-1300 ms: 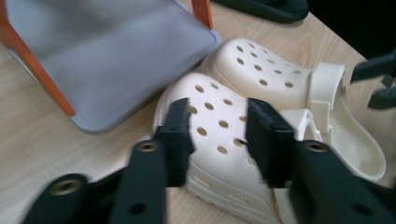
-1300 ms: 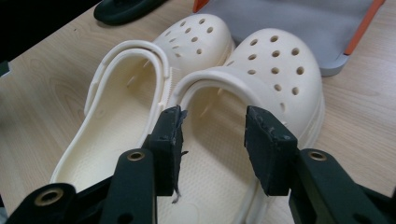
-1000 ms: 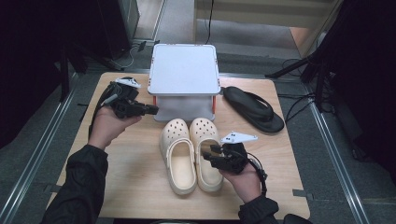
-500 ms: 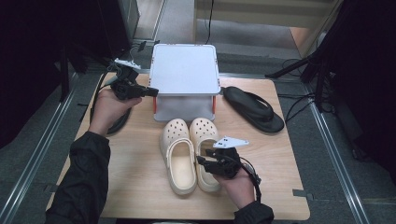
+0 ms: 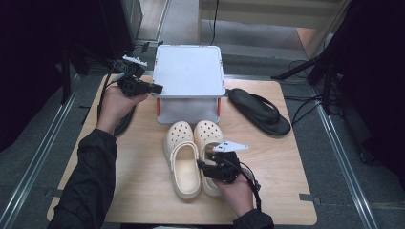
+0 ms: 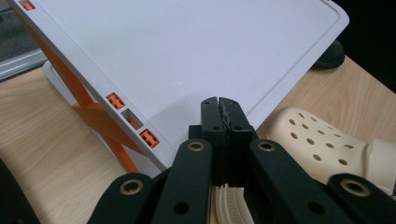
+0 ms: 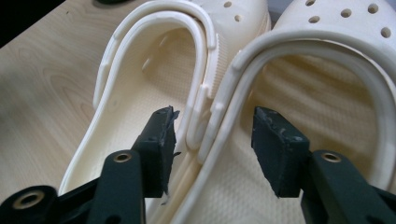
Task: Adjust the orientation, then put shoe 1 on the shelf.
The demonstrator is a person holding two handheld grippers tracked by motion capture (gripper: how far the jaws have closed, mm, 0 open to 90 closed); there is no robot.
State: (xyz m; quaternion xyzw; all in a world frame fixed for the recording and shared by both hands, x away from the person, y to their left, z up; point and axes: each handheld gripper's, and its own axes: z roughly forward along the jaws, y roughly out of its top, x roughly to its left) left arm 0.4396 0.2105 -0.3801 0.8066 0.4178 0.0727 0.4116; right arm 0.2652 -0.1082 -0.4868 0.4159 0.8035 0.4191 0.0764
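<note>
- We take the pair of cream clogs as the things in hand: they lie side by side near the middle of the table, toes toward the white box at the far edge, heels toward the near edge.
- The step, as we judge it, is gathering both clogs in one grip: our right gripper has just been opening, and its jaws now stand apart with the two inner side walls and folded heel straps of the clogs between them, the pads not yet pressing.
- Next we would close those jaws on the paired inner walls, squarely enough that neither rim slips out, then lift both together.
- The clogs look like soft moulded foam, pale cream, with round vent holes over the toes and a ribbed strap on each heel opening; they should flex under a pinch.
- Our left gripper has its jaws pressed together on nothing, tips at the left edge of the box lid, which we judge it is about to lift or push.
- The box has orange latches and a flat white lid, and stands just beyond the clog toes.
- A black flip-flop lies near the far right corner, well apart from the clogs.
</note>
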